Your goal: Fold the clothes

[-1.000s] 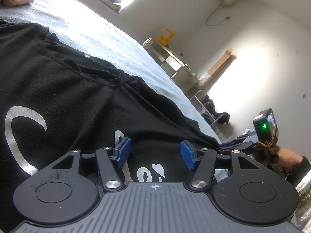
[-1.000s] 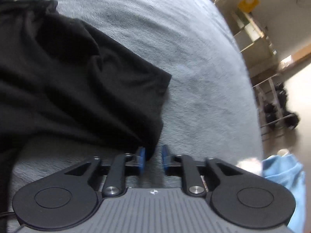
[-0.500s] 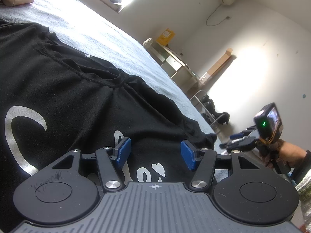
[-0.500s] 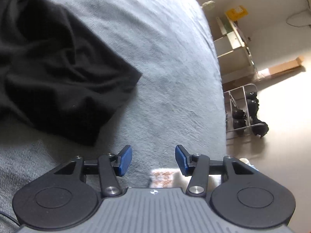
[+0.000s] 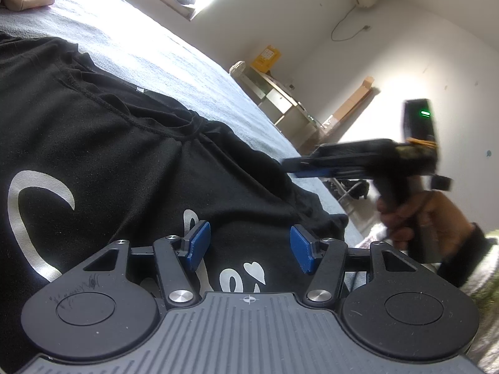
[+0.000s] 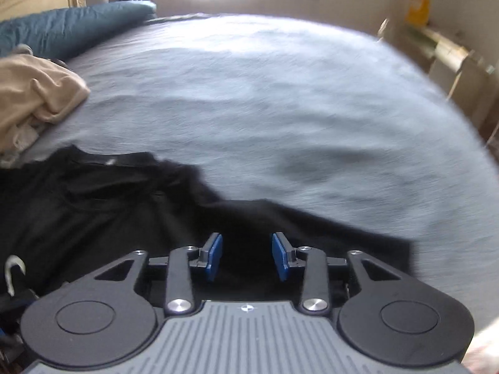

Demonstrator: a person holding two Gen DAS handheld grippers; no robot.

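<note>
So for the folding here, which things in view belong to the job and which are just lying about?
Part of the job:
black T-shirt
left gripper, open
right gripper, open, over the shirt

Lying about:
beige garment
blue pillow
yellow box
shelf unit

Grey bed (image 6: 280, 93) bears black shirt (image 5: 109, 155) (beige garment (image 6: 34, 93) too).

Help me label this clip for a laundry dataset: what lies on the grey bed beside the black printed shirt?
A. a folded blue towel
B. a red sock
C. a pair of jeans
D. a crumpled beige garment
D: in the right wrist view a crumpled beige garment lies on the grey bed, just past the black shirt.
</note>
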